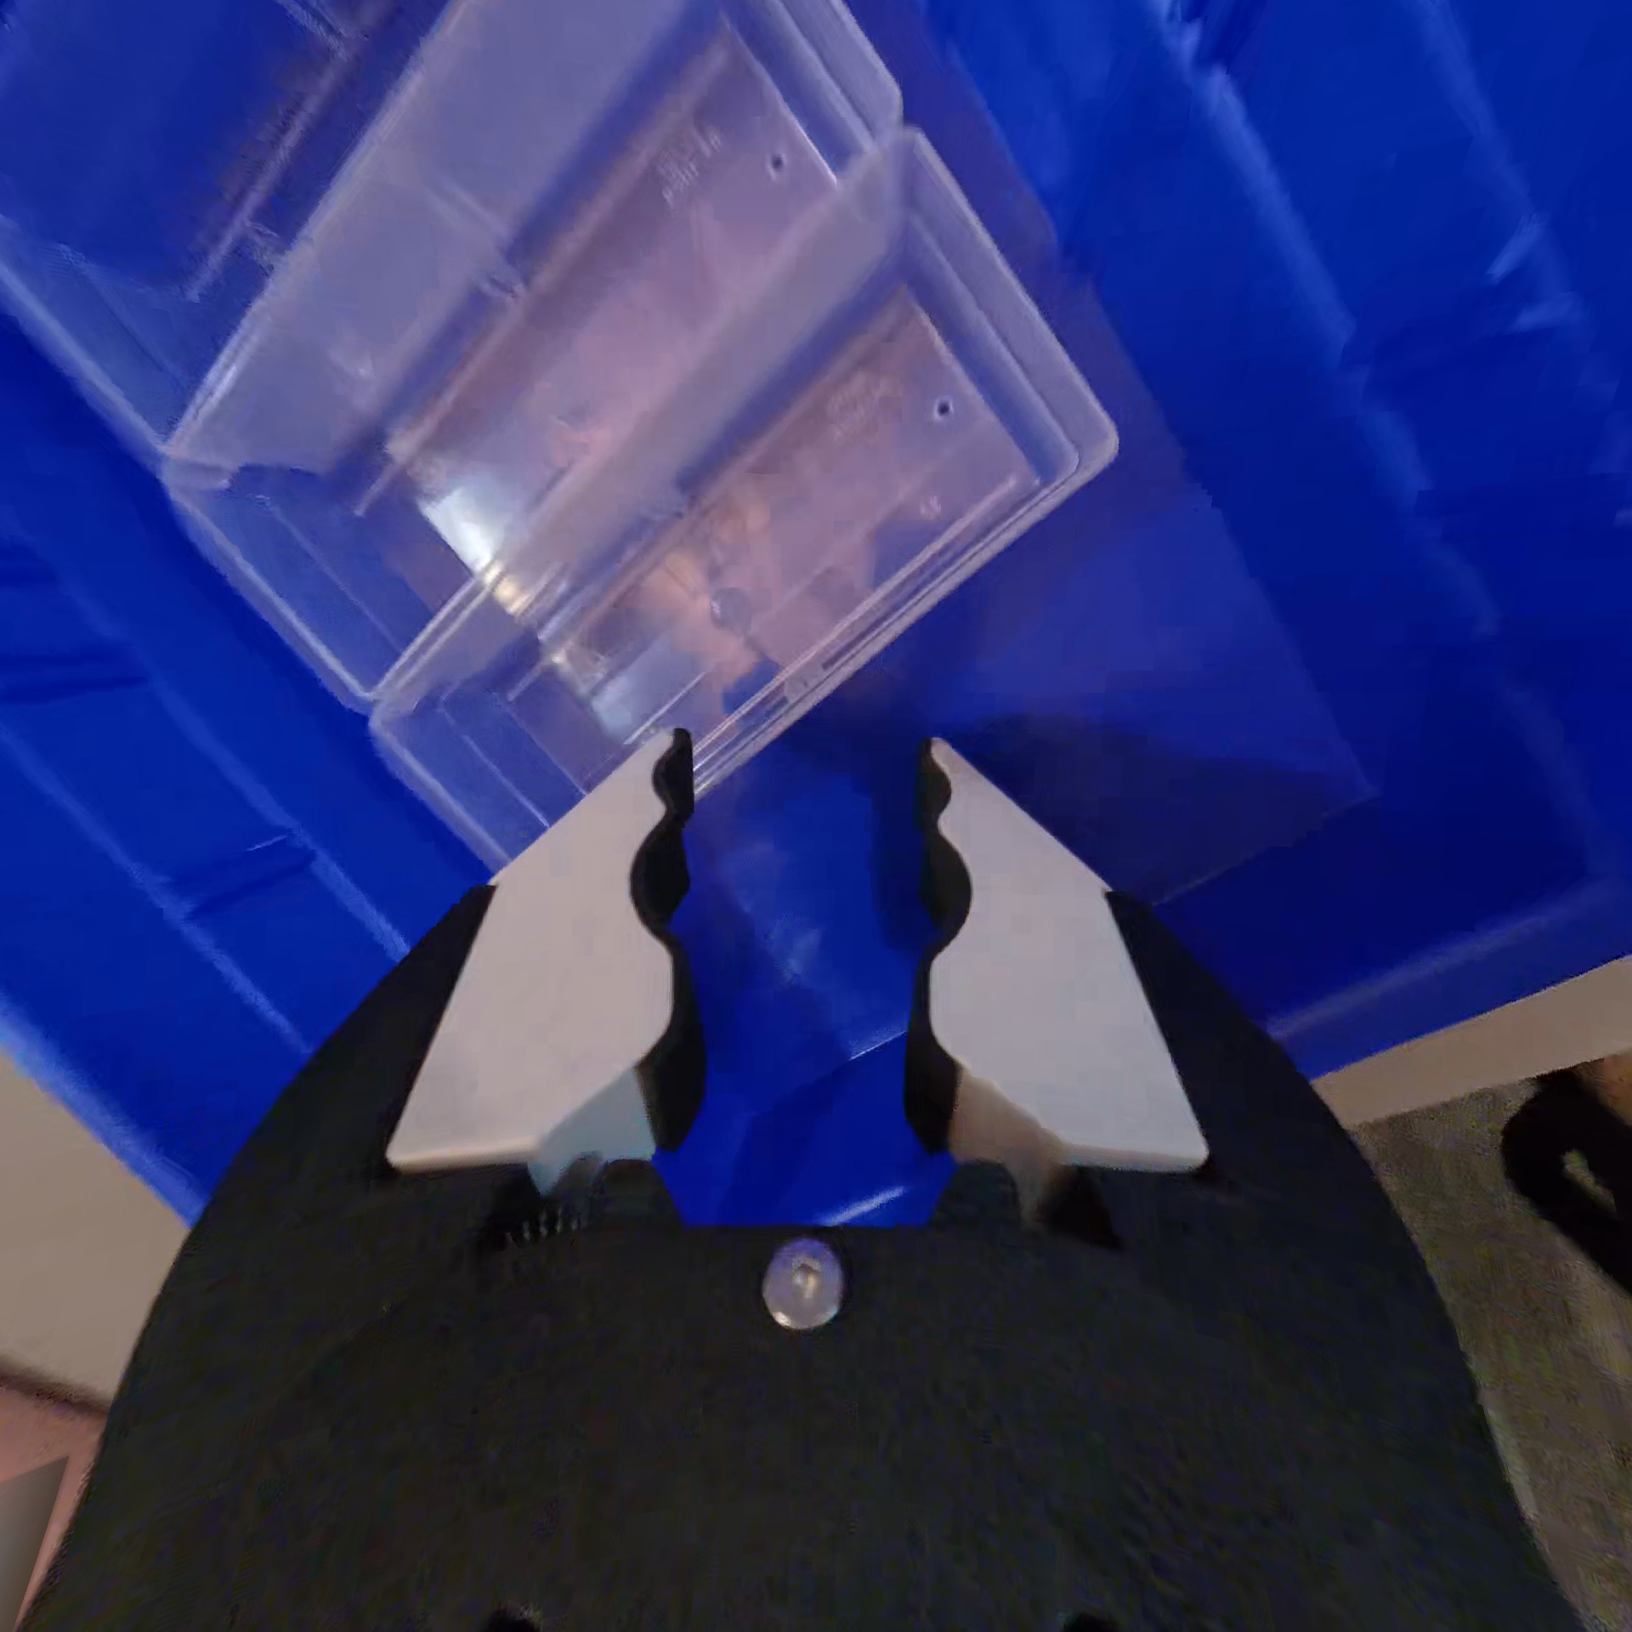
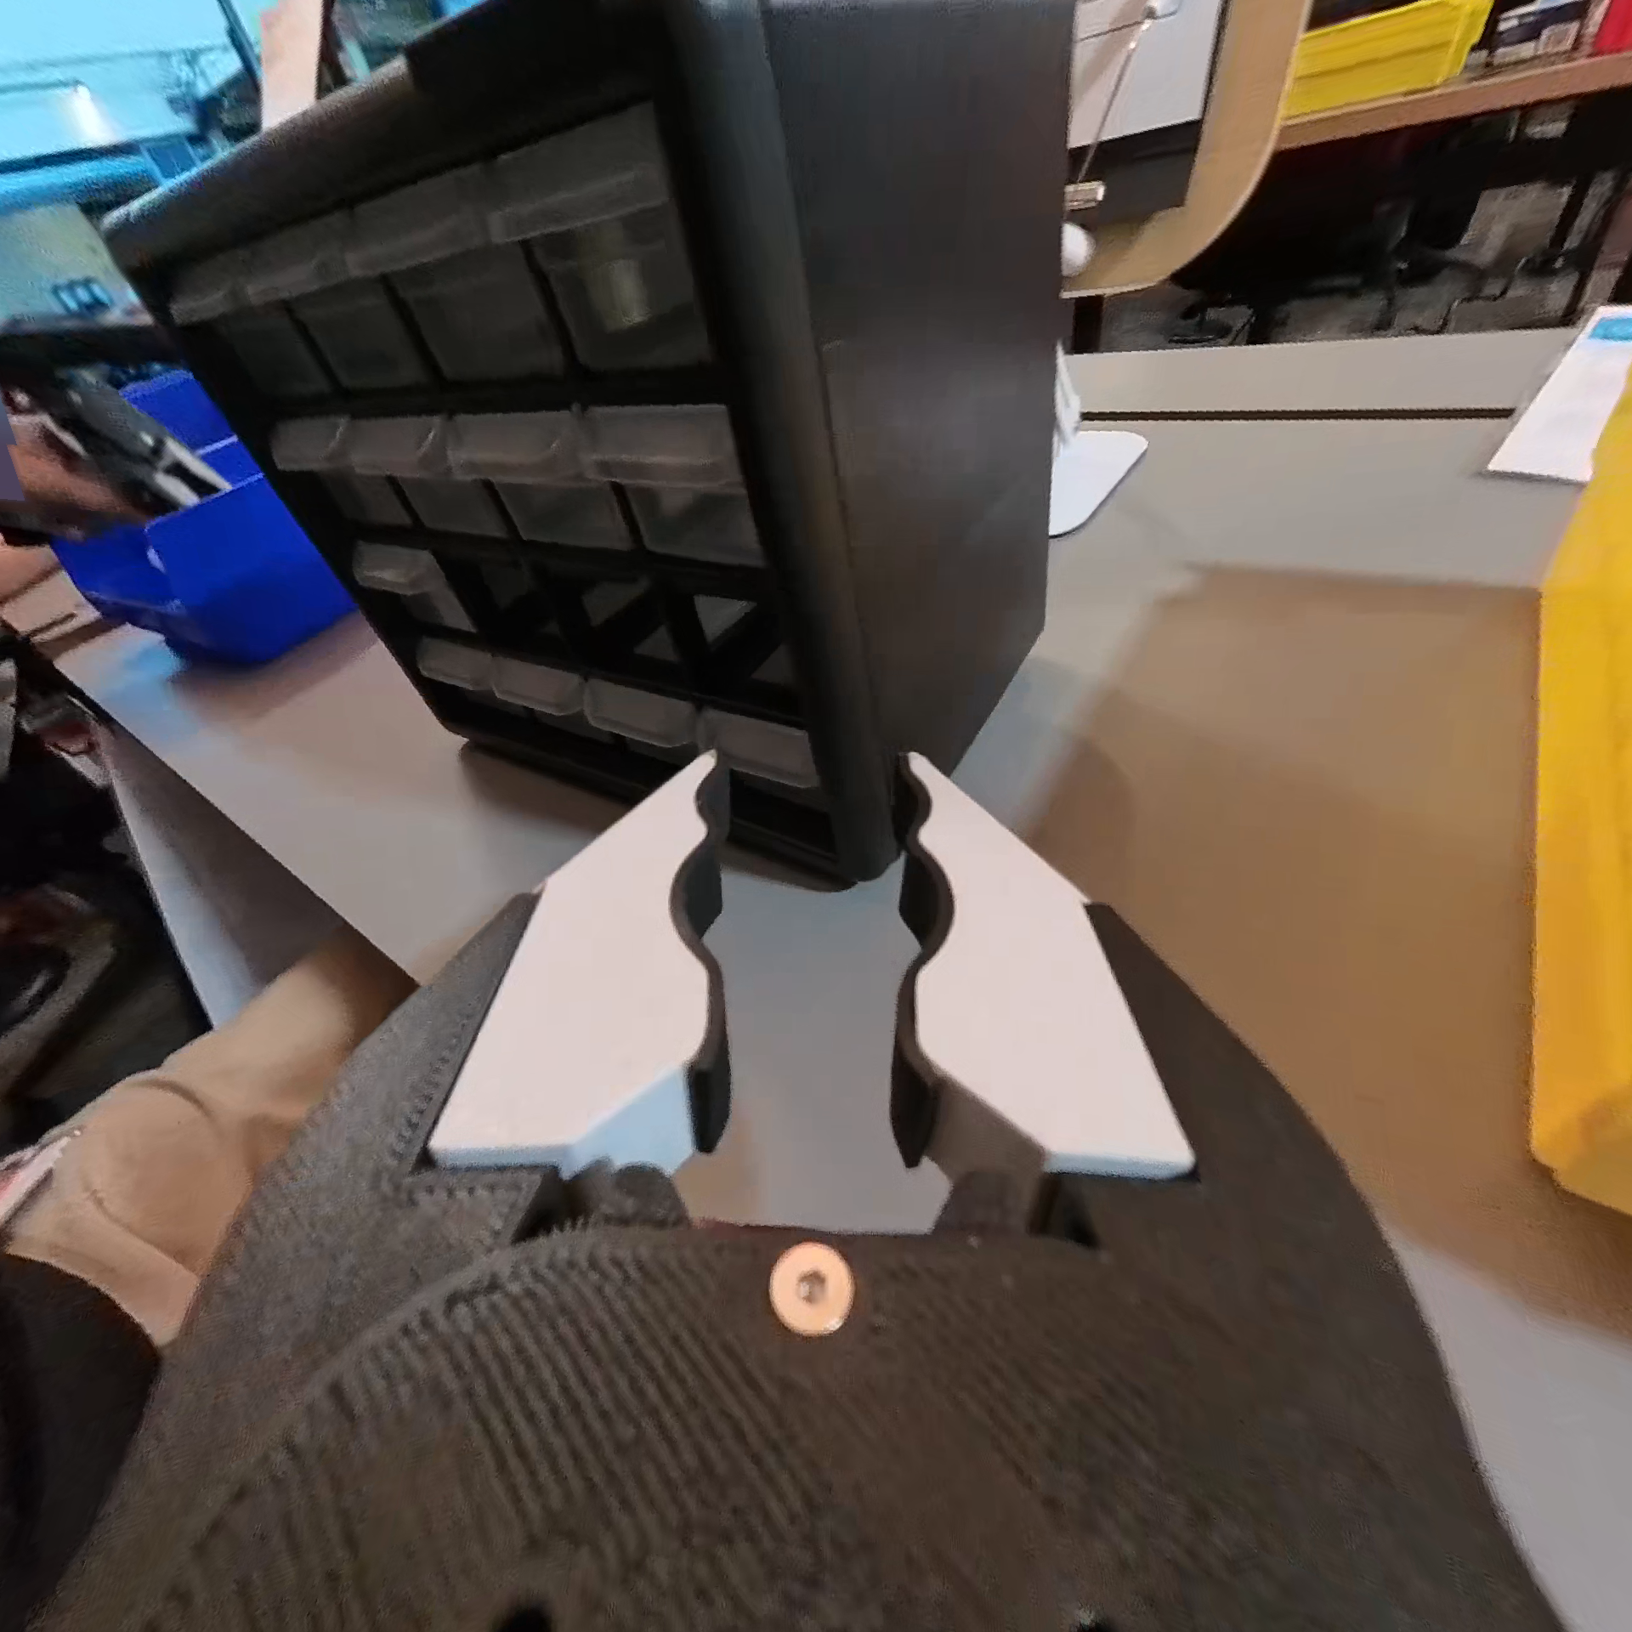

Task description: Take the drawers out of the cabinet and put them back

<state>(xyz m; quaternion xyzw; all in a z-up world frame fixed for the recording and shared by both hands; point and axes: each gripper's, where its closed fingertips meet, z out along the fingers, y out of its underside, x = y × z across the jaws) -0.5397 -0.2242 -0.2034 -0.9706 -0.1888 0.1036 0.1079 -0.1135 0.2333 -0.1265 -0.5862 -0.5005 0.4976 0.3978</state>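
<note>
Hovering over the blue bin [image 1: 1325,442], the left gripper [image 1: 799,751] has its fingers [image 1: 565,954] spread and empty, tips just short of the nearest clear drawer [image 1: 795,547]. Two or three such drawers lie nested askew inside the bin. Right gripper [image 2: 808,768] likewise spread, holding nothing, aimed at the lower right corner of the black cabinet [image 2: 927,397] standing on the grey desk [image 2: 1236,706]. Third row shows three vacant slots [image 2: 636,609]; other drawers seated. Judgement: drawers are thin rigid plastic, light, slick, likely to skate or crack under a hard pinch. Best purchase looks like a side wall or the front lip, gently. Yellow item [image 2: 1581,839] at right, uninvolved.
</note>
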